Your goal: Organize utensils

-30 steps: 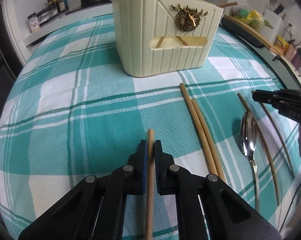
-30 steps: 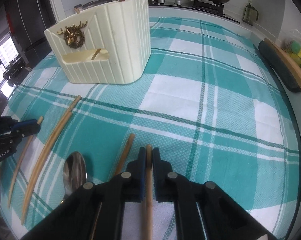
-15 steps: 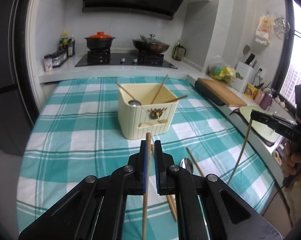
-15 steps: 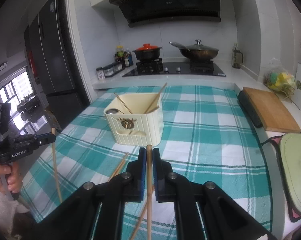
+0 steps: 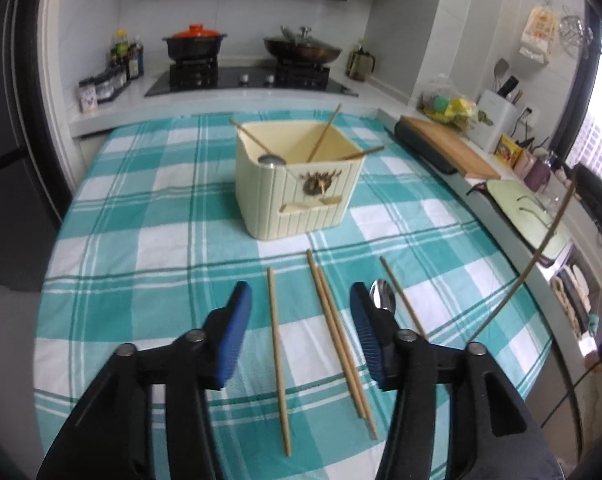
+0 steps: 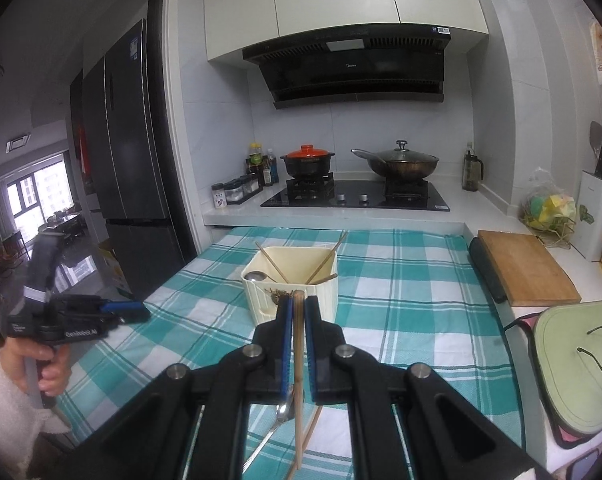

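A cream utensil holder (image 5: 297,184) stands on the checked tablecloth, holding a few chopsticks and a spoon; it also shows in the right wrist view (image 6: 291,280). My left gripper (image 5: 299,332) is open and empty above the table. Below it lie a single chopstick (image 5: 278,356), a pair of chopsticks (image 5: 339,344), a metal spoon (image 5: 383,296) and another chopstick (image 5: 401,296). My right gripper (image 6: 297,316) is shut on a chopstick (image 6: 298,380), held upright above the table; that chopstick shows at the right of the left wrist view (image 5: 541,248).
A stove with a red-lidded pot (image 6: 307,160) and a wok (image 6: 399,160) is behind the table. A wooden cutting board (image 6: 525,268) and a green mat (image 6: 577,364) lie on the counter to the right. A fridge (image 6: 129,168) stands at the left.
My left gripper has opened and its chopstick now lies on the cloth. Both grippers rose well above the table, the right one lifting its chopstick.
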`<state>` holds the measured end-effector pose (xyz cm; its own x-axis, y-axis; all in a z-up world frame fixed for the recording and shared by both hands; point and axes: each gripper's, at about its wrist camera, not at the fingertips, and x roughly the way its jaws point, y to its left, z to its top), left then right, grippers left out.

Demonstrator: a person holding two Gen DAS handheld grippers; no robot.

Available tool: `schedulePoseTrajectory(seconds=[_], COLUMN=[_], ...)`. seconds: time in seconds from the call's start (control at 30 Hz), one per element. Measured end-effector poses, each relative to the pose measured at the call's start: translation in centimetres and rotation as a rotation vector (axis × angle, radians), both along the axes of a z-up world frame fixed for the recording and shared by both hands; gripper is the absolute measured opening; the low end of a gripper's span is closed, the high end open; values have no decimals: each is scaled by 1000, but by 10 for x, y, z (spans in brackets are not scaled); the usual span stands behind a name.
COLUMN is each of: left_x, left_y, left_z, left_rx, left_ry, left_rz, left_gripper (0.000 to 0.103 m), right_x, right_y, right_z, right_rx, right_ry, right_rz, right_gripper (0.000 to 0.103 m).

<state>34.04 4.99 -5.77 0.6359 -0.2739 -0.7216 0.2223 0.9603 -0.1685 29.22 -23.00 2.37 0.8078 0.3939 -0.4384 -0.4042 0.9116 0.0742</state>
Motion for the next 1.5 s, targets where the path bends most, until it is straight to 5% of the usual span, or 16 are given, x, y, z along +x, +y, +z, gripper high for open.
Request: schedulePoseTrajectory(seconds=[0.33,0.47,0.53,0.97,1.5], left_x=[111,130,129,22,0], left_y=[-40,-47,-49,7,25], left_z=[-114,-130,-127,45,151], left_rx=[206,231,227,-73,-177], left_ry=[284,323,307,-161,-400], left_rz=[-32,-42,-58,46,74], left_gripper=[52,10,5,5,4], right_x=[-3,-6,-7,-15,21], right_y=[-8,-12,-14,-1,18], right_z=[-7,-10,-10,2,34], right_rx=[47,52,51,58,58], right_ry=[22,35,37,-18,-115], right_rz=[2,-3,-5,18,-33], right_gripper=[6,6,6,6,6])
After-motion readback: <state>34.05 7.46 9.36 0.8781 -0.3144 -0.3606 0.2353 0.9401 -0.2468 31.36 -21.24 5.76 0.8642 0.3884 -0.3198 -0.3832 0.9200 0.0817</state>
